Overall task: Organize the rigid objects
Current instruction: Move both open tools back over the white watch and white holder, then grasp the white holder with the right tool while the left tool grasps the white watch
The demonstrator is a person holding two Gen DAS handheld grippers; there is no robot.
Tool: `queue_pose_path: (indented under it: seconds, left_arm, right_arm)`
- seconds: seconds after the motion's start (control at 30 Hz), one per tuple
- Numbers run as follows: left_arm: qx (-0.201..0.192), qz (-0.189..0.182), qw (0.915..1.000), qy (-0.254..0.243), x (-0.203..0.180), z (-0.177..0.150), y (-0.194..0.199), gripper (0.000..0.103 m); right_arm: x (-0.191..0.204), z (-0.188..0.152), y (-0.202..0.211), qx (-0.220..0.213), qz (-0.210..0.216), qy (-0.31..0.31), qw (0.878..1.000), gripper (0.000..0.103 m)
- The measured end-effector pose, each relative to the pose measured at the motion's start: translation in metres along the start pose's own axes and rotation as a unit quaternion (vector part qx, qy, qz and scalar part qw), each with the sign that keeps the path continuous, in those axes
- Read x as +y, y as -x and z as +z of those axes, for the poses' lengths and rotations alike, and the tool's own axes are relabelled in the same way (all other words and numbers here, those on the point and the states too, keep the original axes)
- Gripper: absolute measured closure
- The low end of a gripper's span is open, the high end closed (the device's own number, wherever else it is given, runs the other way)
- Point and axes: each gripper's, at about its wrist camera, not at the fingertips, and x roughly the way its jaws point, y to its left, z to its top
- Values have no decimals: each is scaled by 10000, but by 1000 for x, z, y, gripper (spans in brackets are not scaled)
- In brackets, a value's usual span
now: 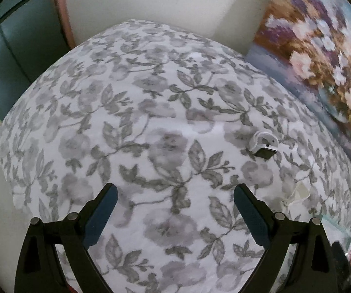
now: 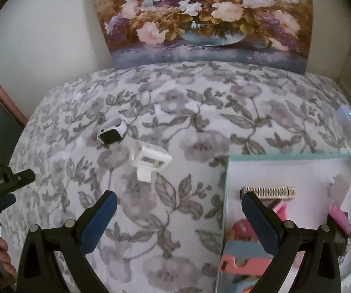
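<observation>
A white smartwatch (image 2: 112,131) with a dark screen lies on the floral cloth; it also shows in the left wrist view (image 1: 264,144), far right of the left gripper. A white plastic part (image 2: 149,161) lies just right of the watch. A teal-rimmed tray (image 2: 226,183) at the right holds a beige comb-like strip (image 2: 268,192) and pink objects (image 2: 245,262). My left gripper (image 1: 175,197) is open and empty above the cloth. My right gripper (image 2: 179,206) is open and empty, its right finger over the tray's left part.
A flower painting (image 2: 199,17) leans on the wall behind the table. The left gripper's body (image 2: 2,185) and a hand show at the right wrist view's left edge. A white device with a light (image 2: 346,116) sits at the far right.
</observation>
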Motion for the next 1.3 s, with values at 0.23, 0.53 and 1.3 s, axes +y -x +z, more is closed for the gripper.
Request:
queue_pose_path:
  seconds: [0.23,0.53,1.3]
  left_arm:
    - [202,-370,9972,-623,-32,12,-26,7]
    - [360,-750,9938,-735,-50,34,-59,7]
    - [418,-1110,9865,-1126,-114,44,-114,19]
  right_arm:
    - [11,13,-33,234,146,83,9996,0]
    - [39,21,-78,478,148,448,9977,0]
    - [28,31,-112,524,155,282,9981,21]
